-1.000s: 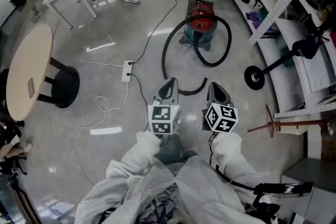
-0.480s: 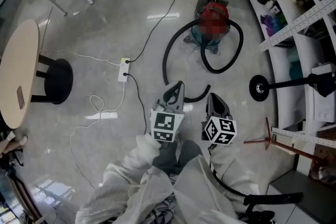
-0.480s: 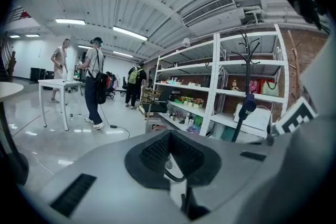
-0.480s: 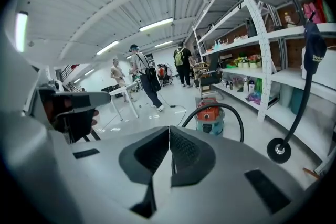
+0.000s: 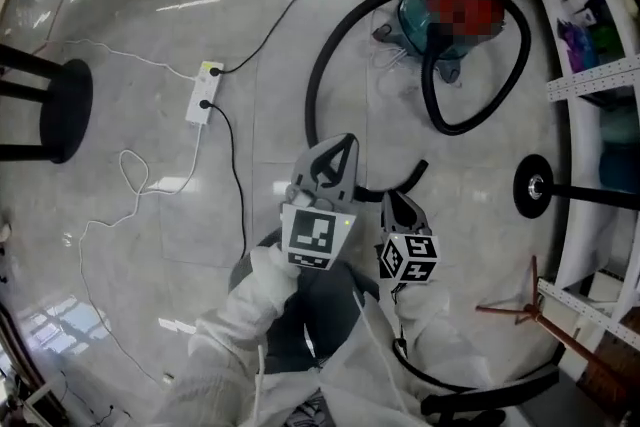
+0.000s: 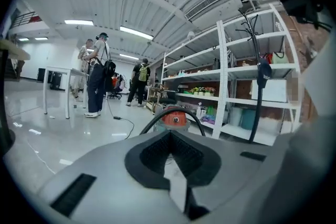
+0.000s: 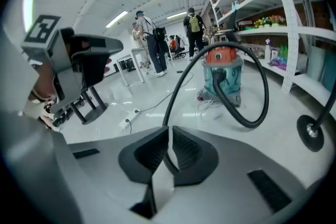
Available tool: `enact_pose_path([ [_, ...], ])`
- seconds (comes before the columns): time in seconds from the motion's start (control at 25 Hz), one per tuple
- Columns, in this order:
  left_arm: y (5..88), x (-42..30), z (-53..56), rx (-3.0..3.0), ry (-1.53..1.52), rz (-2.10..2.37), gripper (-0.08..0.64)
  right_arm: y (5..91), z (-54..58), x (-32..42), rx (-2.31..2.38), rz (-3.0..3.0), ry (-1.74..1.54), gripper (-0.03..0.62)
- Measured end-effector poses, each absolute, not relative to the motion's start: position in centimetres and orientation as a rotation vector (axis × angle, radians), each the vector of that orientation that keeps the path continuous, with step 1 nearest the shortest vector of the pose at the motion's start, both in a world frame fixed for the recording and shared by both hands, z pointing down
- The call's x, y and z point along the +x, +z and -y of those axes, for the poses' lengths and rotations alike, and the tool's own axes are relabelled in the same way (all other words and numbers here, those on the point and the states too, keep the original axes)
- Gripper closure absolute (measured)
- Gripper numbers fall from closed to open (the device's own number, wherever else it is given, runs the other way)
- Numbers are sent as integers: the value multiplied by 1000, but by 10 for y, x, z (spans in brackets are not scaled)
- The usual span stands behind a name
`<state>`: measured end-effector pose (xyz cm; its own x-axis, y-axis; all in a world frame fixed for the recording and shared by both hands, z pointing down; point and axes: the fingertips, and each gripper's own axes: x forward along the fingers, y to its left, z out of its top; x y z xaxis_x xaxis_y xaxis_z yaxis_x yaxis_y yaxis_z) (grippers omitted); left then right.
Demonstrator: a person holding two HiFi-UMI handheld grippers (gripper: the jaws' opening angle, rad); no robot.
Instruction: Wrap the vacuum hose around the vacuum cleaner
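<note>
From the head view, we see the vacuum hose [image 5: 311, 100] looping loose beside the vacuum cleaner [image 5: 455, 15]. Left gripper view: left gripper [image 6: 170, 152] pinched together, empty. Right gripper view: right gripper [image 7: 167, 150] likewise; we should open wide before grasping.

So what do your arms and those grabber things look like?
Both arms wear puffy white sleeves. The left gripper and right gripper are smooth grey shells that narrow to a point, with black ridged pads inside. Each carries a cube with black-and-white square markers. A thin black cable runs beside the right sleeve.
</note>
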<state>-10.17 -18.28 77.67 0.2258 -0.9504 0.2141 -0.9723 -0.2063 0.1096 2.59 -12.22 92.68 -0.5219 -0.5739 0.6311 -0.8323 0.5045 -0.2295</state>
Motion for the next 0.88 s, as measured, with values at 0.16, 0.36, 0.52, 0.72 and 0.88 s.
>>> enact_pose_path([
  [0.16, 890, -86, 208, 2284, 58, 1846, 558, 1086, 120, 43, 1056, 2230, 742, 577],
  [0.36, 975, -72, 208, 2248, 63, 1847, 558, 1194, 107, 42, 856, 2190, 696, 477],
  [0.52, 1009, -69, 197, 2215, 114, 1842, 558, 1250, 92, 36, 567, 2102, 551, 394],
  [0.72, 1025, -74, 190, 2173, 156, 1861, 558, 1286, 84, 31, 252, 1965, 370, 380],
  [0.88, 1030, -85, 185, 2129, 169, 1896, 558, 1306, 77, 26, 20, 1869, 280, 377],
])
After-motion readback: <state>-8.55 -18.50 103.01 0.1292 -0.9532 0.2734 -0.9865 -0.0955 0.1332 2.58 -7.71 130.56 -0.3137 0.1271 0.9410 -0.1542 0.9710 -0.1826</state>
